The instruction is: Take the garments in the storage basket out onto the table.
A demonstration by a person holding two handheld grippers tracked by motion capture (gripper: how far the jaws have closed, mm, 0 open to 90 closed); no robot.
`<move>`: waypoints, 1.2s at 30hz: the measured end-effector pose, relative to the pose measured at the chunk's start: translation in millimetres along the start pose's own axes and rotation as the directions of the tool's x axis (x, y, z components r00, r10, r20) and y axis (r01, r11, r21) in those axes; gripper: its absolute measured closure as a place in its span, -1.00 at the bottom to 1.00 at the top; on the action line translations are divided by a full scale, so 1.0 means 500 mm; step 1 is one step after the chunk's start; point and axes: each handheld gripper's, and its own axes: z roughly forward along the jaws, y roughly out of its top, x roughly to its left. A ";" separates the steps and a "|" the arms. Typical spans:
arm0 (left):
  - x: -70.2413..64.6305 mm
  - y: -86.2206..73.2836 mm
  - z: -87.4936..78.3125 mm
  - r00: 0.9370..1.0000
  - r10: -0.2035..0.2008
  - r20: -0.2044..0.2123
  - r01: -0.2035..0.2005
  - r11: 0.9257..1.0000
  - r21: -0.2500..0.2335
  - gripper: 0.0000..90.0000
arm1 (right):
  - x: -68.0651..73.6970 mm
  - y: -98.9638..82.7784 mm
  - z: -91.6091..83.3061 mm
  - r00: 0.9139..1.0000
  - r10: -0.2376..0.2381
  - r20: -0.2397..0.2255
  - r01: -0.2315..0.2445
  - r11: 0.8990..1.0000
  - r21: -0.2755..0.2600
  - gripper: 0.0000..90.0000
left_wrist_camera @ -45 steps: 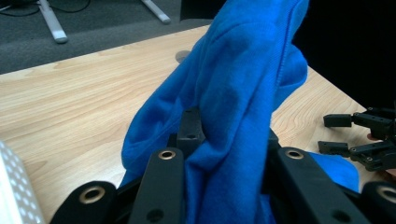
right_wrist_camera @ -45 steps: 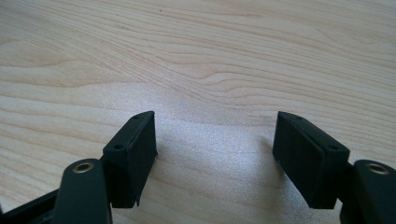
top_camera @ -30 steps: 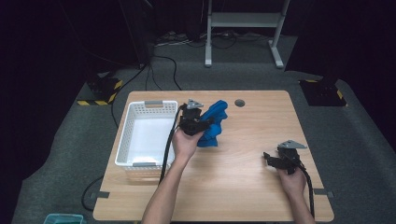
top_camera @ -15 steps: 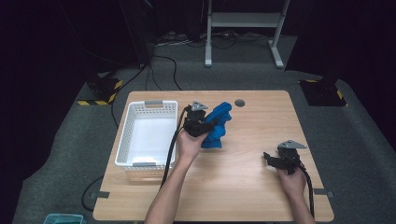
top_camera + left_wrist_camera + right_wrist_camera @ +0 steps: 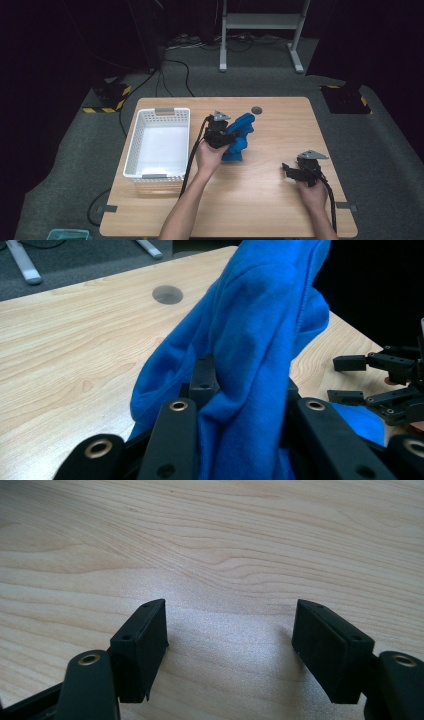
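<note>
one blue cloth, bunched, creased, soft folds

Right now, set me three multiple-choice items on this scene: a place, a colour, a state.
1. Where does the basket stand? A. left part of the table B. right part C. on the floor
2. What colour is the cloth? A. red B. blue C. white
3. How does the right gripper stand? A. shut on the cloth B. shut on nothing C. open

A: the high view shows the basket on the table's left part.
B: the cloth is blue in both views.
C: its jaws stand apart over bare wood, while the left gripper grips the cloth.
</note>
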 end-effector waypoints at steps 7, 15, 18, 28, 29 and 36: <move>-0.008 -0.010 0.024 1.000 0.007 -0.001 -0.007 1.000 0.003 0.61 | 0.000 0.000 0.000 1.000 0.000 0.000 0.000 1.000 0.001 -0.33; -0.019 -0.024 0.058 1.000 0.027 -0.009 -0.027 0.999 0.038 0.60 | 0.001 0.000 0.000 1.000 -0.006 -0.006 0.006 1.000 0.001 -0.32; -0.020 -0.030 0.068 1.000 0.027 -0.016 -0.026 0.999 0.044 0.60 | 0.001 0.000 0.000 1.000 -0.005 -0.006 0.005 1.000 0.001 -0.32; -0.020 -0.059 0.103 1.000 0.008 -0.022 -0.006 0.998 0.058 0.59 | 0.001 0.000 0.000 1.000 -0.006 -0.007 0.006 1.000 0.001 -0.32; -0.019 -0.062 0.107 1.000 0.000 -0.018 0.001 0.998 0.057 0.59 | 0.001 0.000 0.000 1.000 -0.006 -0.007 0.006 1.000 0.001 -0.32; -0.017 -0.068 0.118 1.000 -0.001 -0.027 0.003 0.998 0.066 0.59 | 0.001 0.000 0.000 1.000 -0.005 -0.006 0.005 1.000 0.001 -0.32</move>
